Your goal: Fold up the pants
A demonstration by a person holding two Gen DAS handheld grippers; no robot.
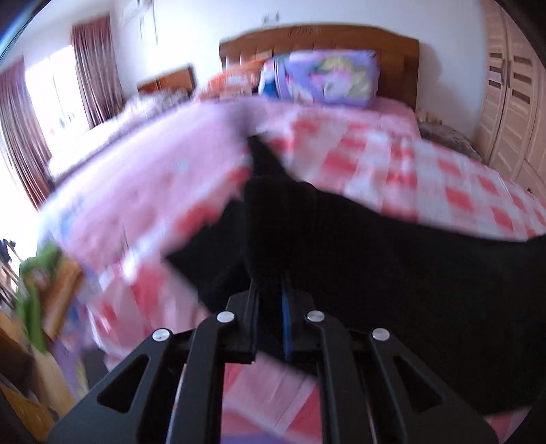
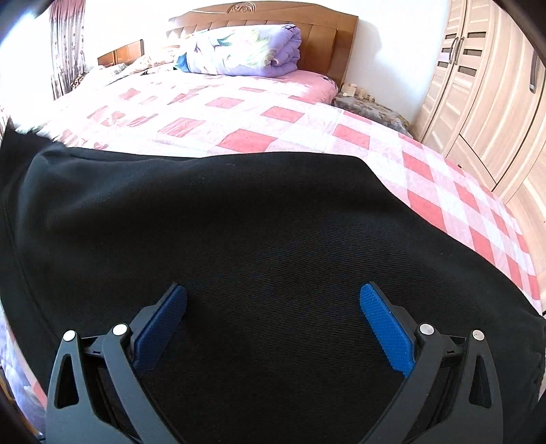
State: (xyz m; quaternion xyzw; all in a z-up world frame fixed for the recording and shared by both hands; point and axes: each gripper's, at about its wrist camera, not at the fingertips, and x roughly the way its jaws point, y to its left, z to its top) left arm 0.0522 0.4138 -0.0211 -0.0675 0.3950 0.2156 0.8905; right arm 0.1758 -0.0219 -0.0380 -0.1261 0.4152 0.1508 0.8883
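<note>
From the left wrist, the picture was blurred; the left gripper [image 1: 269, 290] had its jaws drawn nearly together, pinching a fold of the black pants [image 1: 358, 259] between them; the cloth rose from the jaws in a dark peak and spread away toward the right edge of the bed [image 1: 392, 160]; the bed wore a pink and red checked cover; at its head lay a purple quilt [image 1: 327, 77], rolled, against a wooden headboard [image 1: 317, 39]; curtains [image 1: 95, 68] hung at a bright window beyond the left edge of the bed; a pale wardrobe [image 1: 512, 109] stood past the right edge.

From the right wrist, the picture was sharp; the right gripper [image 2: 273, 328] had its jaws spread wide, its blue pads [image 2: 385, 328] well apart, with nothing gripped; the pants [image 2: 239, 232] lay flat and broad under and ahead of it, covering the near edge of the bed [image 2: 273, 116]; whether the pads touched the cloth could not be told; the checked cover showed bare beyond the pants, up to the quilt [image 2: 245, 51] at the headboard [image 2: 324, 30]; the wardrobe [image 2: 484, 102] stood past the right edge.
</note>
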